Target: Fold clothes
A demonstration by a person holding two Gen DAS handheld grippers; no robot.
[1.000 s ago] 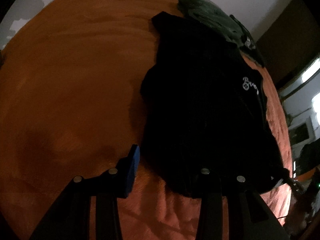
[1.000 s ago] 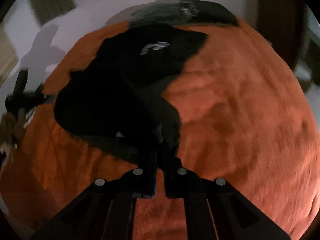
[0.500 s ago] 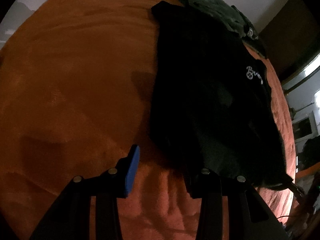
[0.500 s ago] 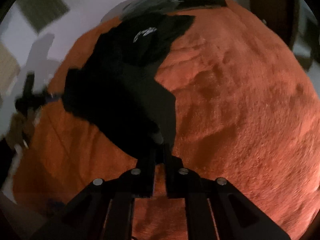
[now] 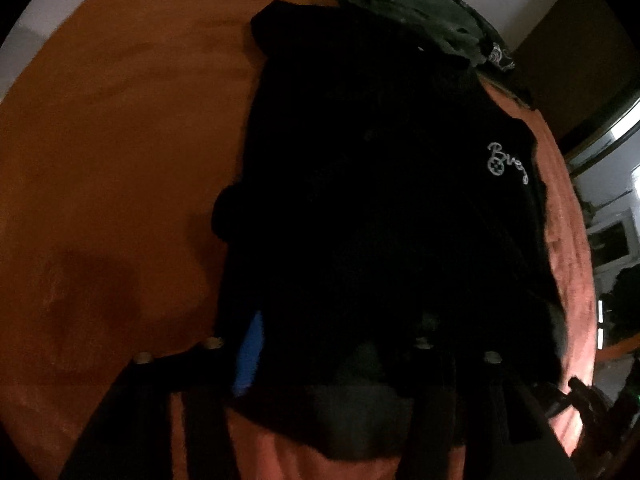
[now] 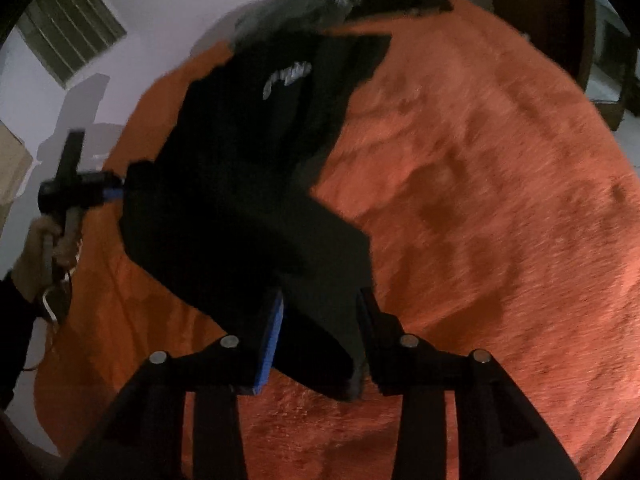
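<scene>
In the left wrist view, a black garment [image 5: 380, 208] is seen spread over an orange blanket [image 5: 112, 152], its white script logo [image 5: 507, 162] lying toward the blanket's right edge. A dark green garment [image 5: 404, 8] is bunched at the blanket's far edge, touching the black garment's top. The left claw [image 5: 336, 344] is draped by the near hem; only its blue pad [image 5: 249, 354] is made out, so whether the fingers are spread or pinching cannot be told.

In the right wrist view, which is blurred, the right claw [image 6: 320, 336] is held spread, with a fold of the black garment [image 6: 248, 184] hanging between its fingers above the orange blanket [image 6: 480, 200]. At the garment's left edge the left claw [image 6: 114, 192] is met, gripped by a hand [image 6: 44, 248].
</scene>
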